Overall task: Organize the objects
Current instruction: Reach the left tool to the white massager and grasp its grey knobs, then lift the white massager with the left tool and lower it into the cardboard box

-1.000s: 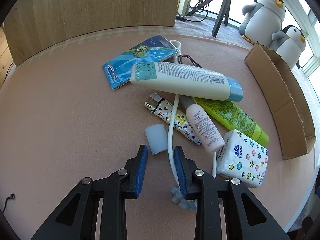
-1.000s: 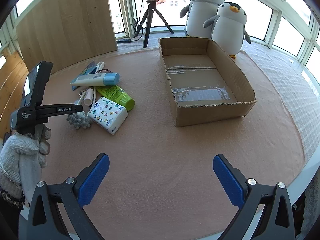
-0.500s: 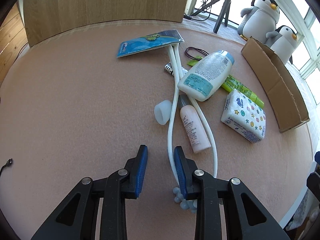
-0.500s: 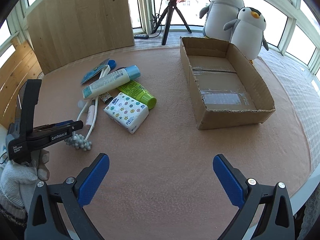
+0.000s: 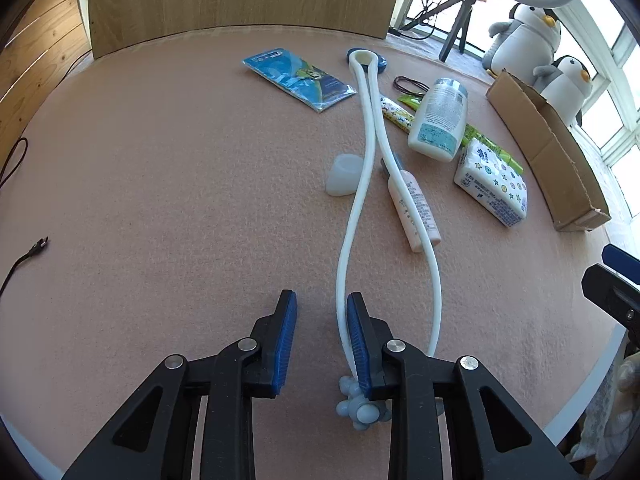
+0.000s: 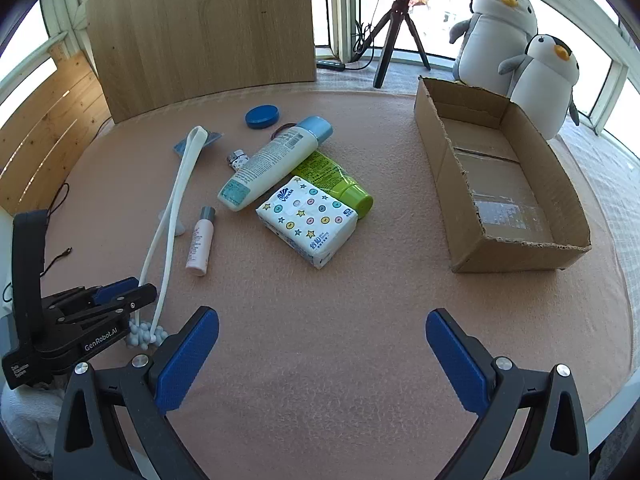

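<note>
- Our left gripper [image 5: 320, 336] sits low over the pink mat [image 5: 160, 200], its jaws parted a little and gripping nothing; the near arm of the white massager [image 5: 352, 216] lies against the inner face of its right-hand pad, not pinched between the two.
- The massager's long axis runs straight away from that gripper: beaded ends [image 5: 362, 404] under the jaw by us, closed loop [image 5: 362, 58] far off beside the blue lid [image 6: 262, 116].
- Its second arm bows out to the right, past the pink bottle [image 5: 416, 208], so only one arm lies in the jaw gap.
- Our right gripper [image 6: 320, 356] hangs wide open and empty, facing the middle of the mat; the box [image 6: 500, 184] lies ahead and to its right.
- We judge the left hand the nearer by far to the massager, whose beads the right view shows just beside the left jaw tips.
- The tissue pack [image 6: 308, 220], white tube [image 6: 272, 164] and green tube [image 6: 340, 184] lie between massager and box, so a carry across would have to clear them.
</note>
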`<state>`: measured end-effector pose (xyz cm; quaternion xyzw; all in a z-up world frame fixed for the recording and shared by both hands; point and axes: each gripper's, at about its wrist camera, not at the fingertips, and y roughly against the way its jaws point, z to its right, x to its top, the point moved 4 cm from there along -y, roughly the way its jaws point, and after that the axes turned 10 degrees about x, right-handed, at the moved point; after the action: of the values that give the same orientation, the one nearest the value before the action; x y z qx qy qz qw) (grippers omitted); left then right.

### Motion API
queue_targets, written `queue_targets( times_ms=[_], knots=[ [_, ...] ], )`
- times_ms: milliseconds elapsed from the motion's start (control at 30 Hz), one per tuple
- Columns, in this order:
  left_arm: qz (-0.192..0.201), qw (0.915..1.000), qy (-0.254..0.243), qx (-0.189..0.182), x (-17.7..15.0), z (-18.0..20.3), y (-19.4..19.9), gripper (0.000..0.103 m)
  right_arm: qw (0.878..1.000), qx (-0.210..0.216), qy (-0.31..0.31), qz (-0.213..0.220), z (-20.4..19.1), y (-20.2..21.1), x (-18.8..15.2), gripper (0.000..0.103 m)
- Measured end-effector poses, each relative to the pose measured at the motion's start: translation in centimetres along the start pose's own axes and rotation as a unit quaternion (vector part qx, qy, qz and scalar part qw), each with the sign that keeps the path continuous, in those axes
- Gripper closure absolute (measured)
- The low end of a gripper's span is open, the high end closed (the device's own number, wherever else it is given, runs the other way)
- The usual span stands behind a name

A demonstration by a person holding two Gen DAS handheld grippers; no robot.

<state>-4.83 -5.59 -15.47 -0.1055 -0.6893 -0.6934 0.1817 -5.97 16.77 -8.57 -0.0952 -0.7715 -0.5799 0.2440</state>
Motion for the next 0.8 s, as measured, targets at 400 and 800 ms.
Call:
queue_targets(
  times_ms=[400,800],
  knots=[
    [-0.001,0.9996,0.004,-0.029,0.0,-0.1,2.1,0.061,0.994,0.091,-0.005,-0.052,-3.2,-4.4,0.3,0.011],
    [-0.017,0.9984,-0.012,-0.053,-0.4,0.6,1.0,0.076,0.976,0.170,-0.057,-0.120,-5.1,-8.4,-1.4,0.044]
  ],
)
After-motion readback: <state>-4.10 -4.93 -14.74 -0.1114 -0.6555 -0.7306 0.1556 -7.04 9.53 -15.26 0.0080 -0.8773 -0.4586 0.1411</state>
